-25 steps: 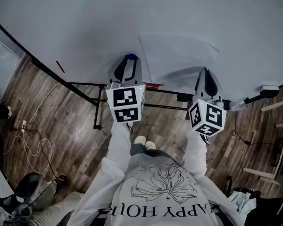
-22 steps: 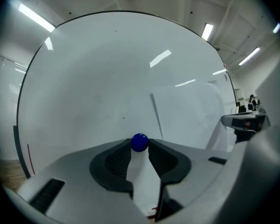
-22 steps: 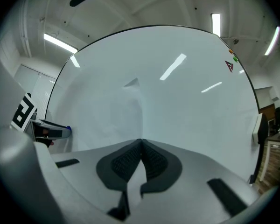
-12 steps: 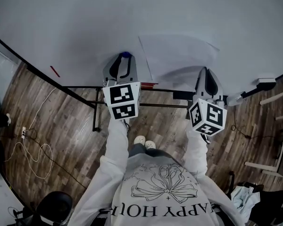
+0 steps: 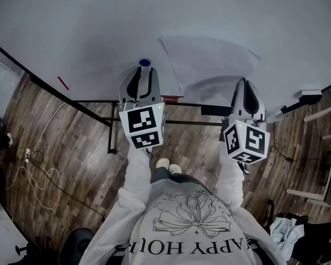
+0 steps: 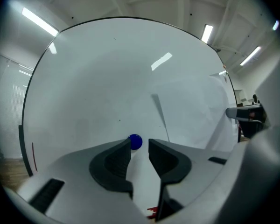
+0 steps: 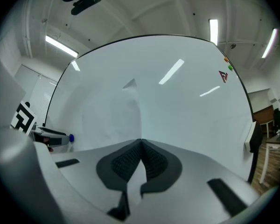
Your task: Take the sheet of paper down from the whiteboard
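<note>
The right gripper (image 5: 244, 84) is pinching the bottom edge of the sheet of paper (image 5: 209, 59), which is hanging on the whiteboard (image 5: 71, 26). The left gripper (image 5: 143, 70) is spreading its jaws by 1 blue magnet (image 5: 145, 62). Next, the sheet probably needs a gentle pull.

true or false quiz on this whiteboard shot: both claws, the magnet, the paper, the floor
1. The left claw is open, with the blue magnet just ahead of its tips. True.
2. The right claw is wide open. False: it is shut on the edge of the sheet of paper.
3. The blue magnet sits on the sheet of paper. False: it sits on bare whiteboard, beside the sheet's left edge in the head view.
4. The floor is wood planks. True.
</note>
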